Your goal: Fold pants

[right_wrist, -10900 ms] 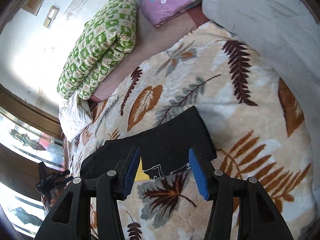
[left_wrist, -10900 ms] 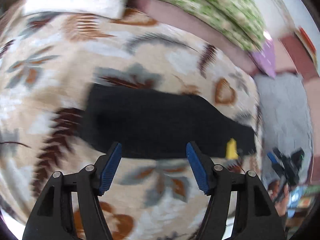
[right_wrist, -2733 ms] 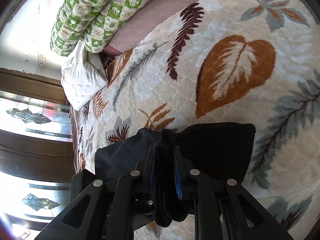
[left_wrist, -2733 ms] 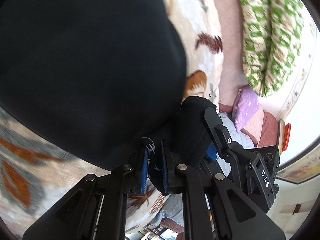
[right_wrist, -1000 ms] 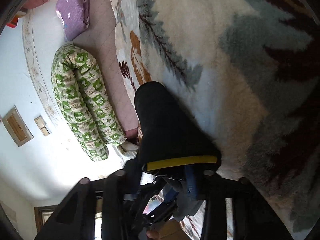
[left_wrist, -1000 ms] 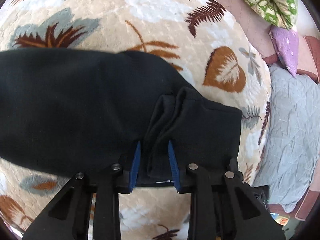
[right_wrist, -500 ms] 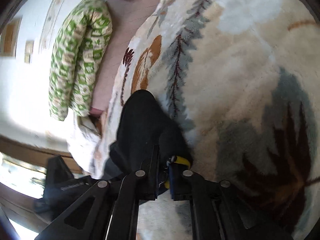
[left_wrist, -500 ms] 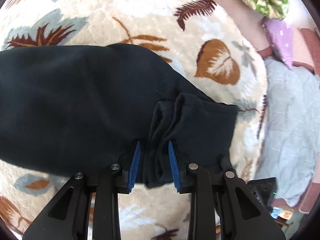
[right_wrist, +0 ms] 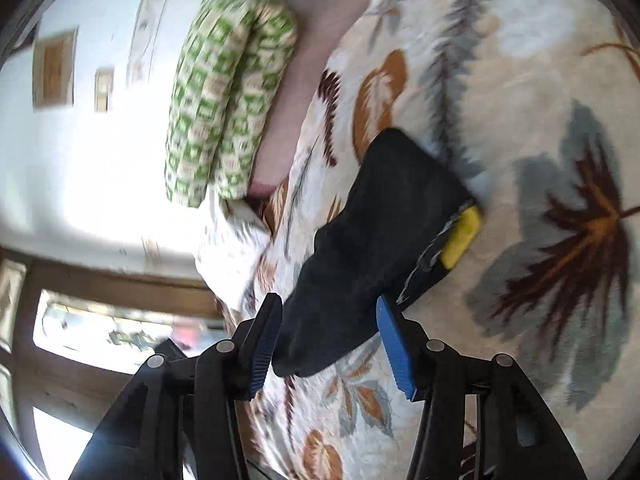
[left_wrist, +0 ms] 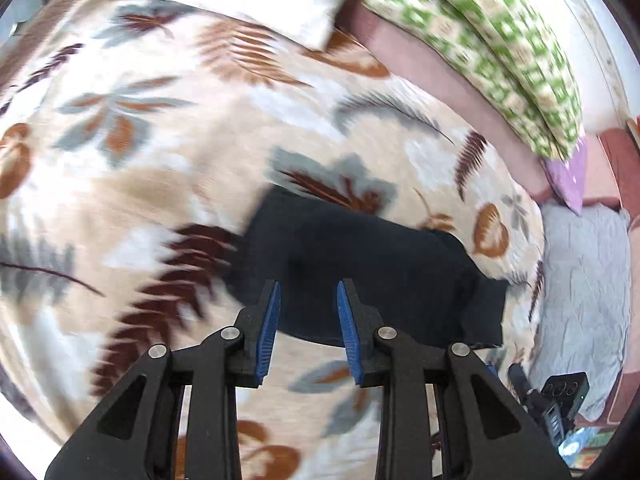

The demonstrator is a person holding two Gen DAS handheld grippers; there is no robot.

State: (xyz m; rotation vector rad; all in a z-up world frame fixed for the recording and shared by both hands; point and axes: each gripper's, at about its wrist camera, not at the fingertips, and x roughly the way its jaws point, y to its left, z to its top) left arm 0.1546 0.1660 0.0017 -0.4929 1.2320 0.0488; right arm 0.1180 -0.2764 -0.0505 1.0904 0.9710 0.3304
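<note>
The black pants (left_wrist: 360, 276) are lying folded into a short dark bundle on the leaf-patterned blanket (left_wrist: 168, 184) of the bed, the long axis being shown running from lower right to upper left in the left wrist view. The left gripper (left_wrist: 307, 316) is being held above the bundle's near edge, its jaws narrowly parted with nothing between them. The right gripper (right_wrist: 328, 340) is being held at the bundle's near end, its jaws opening and no pad pressing the cloth seen between them. A yellow tag (right_wrist: 462, 236) is showing at the far right corner. The right gripper is judged nearer for any further fold.
</note>
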